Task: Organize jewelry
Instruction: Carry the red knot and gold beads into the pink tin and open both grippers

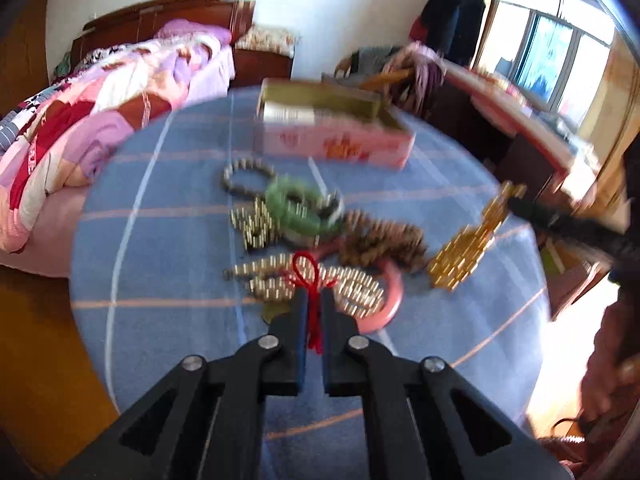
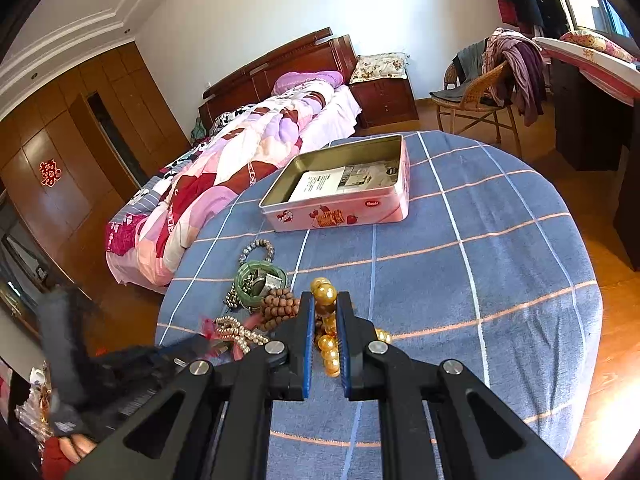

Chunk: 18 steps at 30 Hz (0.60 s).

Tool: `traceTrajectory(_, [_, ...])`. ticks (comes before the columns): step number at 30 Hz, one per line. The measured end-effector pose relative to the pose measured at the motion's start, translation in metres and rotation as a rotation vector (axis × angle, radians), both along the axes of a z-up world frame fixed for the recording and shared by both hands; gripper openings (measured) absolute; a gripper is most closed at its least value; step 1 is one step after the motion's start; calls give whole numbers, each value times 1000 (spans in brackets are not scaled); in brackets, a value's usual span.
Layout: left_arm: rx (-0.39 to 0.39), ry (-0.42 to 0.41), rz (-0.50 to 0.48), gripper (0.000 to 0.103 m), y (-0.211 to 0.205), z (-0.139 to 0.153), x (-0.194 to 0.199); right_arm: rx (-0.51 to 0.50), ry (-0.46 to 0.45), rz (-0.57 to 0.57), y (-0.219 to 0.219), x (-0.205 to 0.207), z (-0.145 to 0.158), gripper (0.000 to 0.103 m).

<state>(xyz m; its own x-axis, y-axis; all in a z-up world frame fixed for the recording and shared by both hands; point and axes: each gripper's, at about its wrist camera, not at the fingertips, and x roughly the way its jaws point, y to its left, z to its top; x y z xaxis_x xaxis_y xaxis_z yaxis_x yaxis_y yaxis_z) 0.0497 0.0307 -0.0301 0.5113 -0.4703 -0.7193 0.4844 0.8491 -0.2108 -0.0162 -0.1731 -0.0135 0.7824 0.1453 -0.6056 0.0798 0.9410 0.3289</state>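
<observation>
A round worktop [image 2: 500, 240] covered in a blue checked cloth holds a heap of jewelry and, at its far side, an open pink tin [image 2: 340, 184] with a paper leaflet lying inside.

The right tool [image 2: 323, 312] is closed on a strand of gold pearl beads [image 2: 326, 322]. The strand runs between its blue-padded fingers, with the rest trailing down to the cloth.

The left tool [image 1: 314, 300], in a blurred view, has its fingers nearly together around a red knotted cord [image 1: 308, 276]. The cord belongs to a pale bead strand [image 1: 352, 290] that lies on the cloth over a pink bangle [image 1: 390, 308].

Just beyond sit a green bangle [image 2: 260, 284], a brown wooden bead bracelet [image 2: 278, 306] and a grey bead bracelet [image 2: 256, 248], all touching or overlapping in one pile.

This looks like the pick-up step, with each tool drawing one piece out of the tangle. Next, each strand probably needs lifting free of its neighbours and carrying to the tin, which holds no jewelry yet.
</observation>
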Motion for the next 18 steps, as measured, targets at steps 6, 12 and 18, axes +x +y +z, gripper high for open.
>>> traceTrajectory(6, [-138, -151, 29, 6, 21, 64, -8, 11, -40, -1, -5, -3, 14, 10])
traceTrajectory(12, [-161, -197, 58, 6, 25, 87, 5, 15, -100, 16, -12, 3, 41, 10])
traceTrajectory(18, [-130, -191, 59, 6, 3, 80, 28, 5, -146, 8, -22, 27, 62, 10])
